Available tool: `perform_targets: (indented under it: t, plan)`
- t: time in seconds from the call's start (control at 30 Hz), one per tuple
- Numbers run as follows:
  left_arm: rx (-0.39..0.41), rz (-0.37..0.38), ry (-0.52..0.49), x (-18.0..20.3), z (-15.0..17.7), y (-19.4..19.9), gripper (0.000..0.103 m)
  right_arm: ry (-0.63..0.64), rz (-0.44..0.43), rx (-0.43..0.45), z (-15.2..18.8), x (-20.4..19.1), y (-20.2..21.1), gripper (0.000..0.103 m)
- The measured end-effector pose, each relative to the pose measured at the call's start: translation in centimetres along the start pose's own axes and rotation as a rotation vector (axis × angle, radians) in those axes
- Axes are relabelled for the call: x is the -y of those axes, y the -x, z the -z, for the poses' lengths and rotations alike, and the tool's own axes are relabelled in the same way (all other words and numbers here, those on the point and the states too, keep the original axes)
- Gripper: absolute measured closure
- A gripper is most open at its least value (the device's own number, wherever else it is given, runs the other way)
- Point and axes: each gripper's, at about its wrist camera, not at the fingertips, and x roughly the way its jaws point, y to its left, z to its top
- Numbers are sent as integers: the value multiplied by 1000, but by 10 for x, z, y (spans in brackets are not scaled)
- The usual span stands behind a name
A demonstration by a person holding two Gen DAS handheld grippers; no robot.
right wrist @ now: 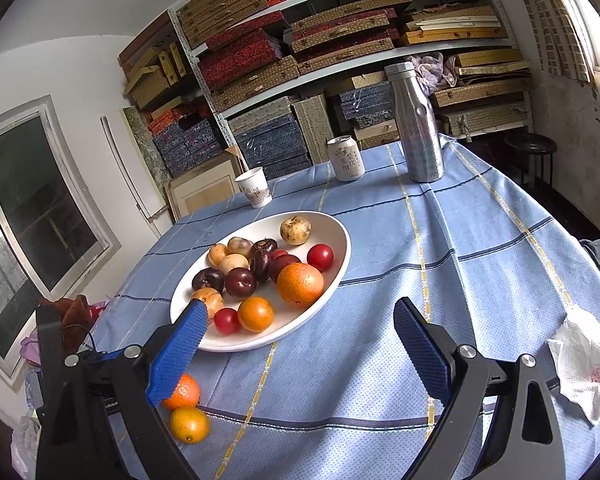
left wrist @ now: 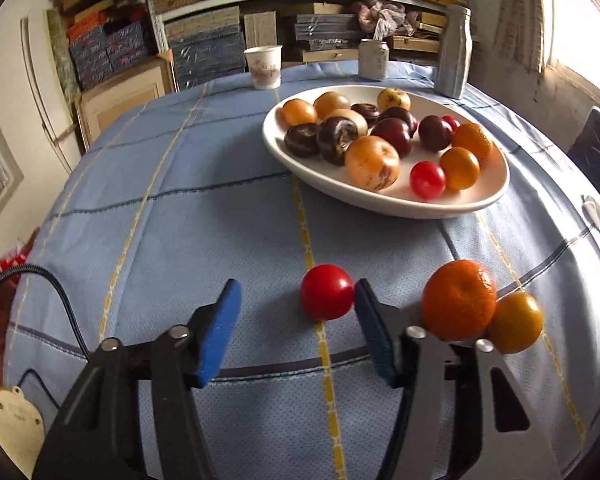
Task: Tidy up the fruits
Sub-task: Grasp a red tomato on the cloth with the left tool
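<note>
While gaping around the small round red tomato [left wrist: 326, 292], left tool [left wrist: 298, 330] risking nudging it sideways, pad touching off-centre; right tool [right wrist: 300, 354] idling open.

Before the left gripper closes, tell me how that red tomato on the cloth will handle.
The tomato is round and lies loose on the tablecloth, so a nudge would probably roll it. Its skin looks glossy, so the pads may slip. It is likely soft; a hard squeeze could split it.

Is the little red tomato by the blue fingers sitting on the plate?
No, the tomato lies on the blue tablecloth, apart from the white plate.
</note>
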Motion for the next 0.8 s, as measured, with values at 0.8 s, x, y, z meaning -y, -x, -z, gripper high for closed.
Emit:
perform_targets:
  t: [0.8]
  plan:
    - [14,36,-6,-1,-7,-5,74,10,-6,-10,2,-4,-2,8]
